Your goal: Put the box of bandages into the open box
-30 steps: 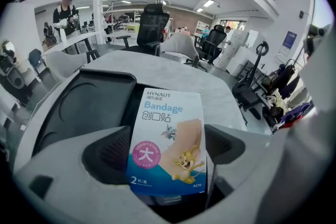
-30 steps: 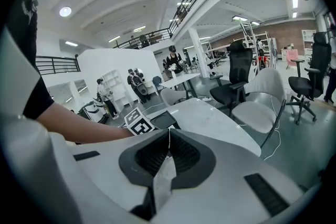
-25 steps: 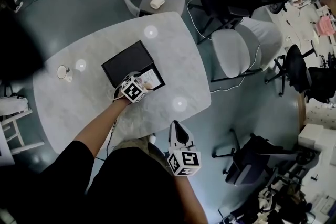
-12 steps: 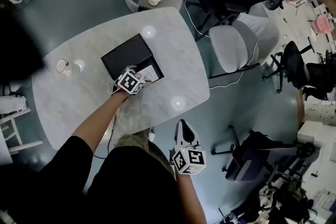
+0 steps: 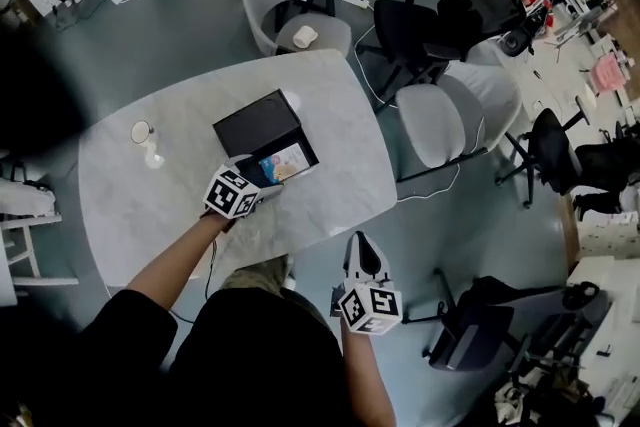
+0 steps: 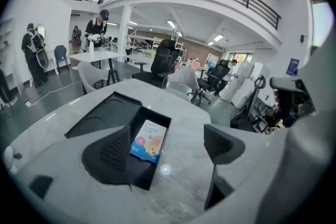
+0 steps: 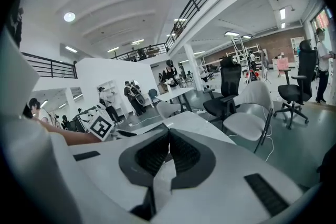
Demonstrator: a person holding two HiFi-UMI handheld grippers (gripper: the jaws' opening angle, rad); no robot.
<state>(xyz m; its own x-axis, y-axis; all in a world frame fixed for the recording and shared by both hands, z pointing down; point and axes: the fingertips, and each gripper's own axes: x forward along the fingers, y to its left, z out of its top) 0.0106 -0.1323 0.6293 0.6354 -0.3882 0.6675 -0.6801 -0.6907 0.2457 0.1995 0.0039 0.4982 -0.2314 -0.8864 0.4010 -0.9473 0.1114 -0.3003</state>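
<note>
The bandage box (image 5: pixel 283 162) (image 6: pixel 148 141), light blue and pink, lies flat inside the black open box (image 5: pixel 290 141) (image 6: pixel 137 178) on the grey marble table (image 5: pixel 330 115). The box's black lid (image 5: pixel 255 123) (image 6: pixel 107 112) lies joined to it at the far side. My left gripper (image 5: pixel 252 183) (image 6: pixel 167 145) hovers open just in front of the box, with nothing between its jaws. My right gripper (image 5: pixel 360 255) (image 7: pixel 168 150) is held off the table near my body, jaws pressed together and empty.
A small white cup (image 5: pixel 141 132) stands at the table's left end. Grey and black office chairs (image 5: pixel 447 115) ring the far and right sides. A stool with a white object (image 5: pixel 304 36) stands beyond the table. People stand in the background (image 6: pixel 96 27).
My left gripper has drawn back toward me from the open box, leaving the bandage box lying inside it. The head view has shifted a little. The right gripper stays low and shut.
</note>
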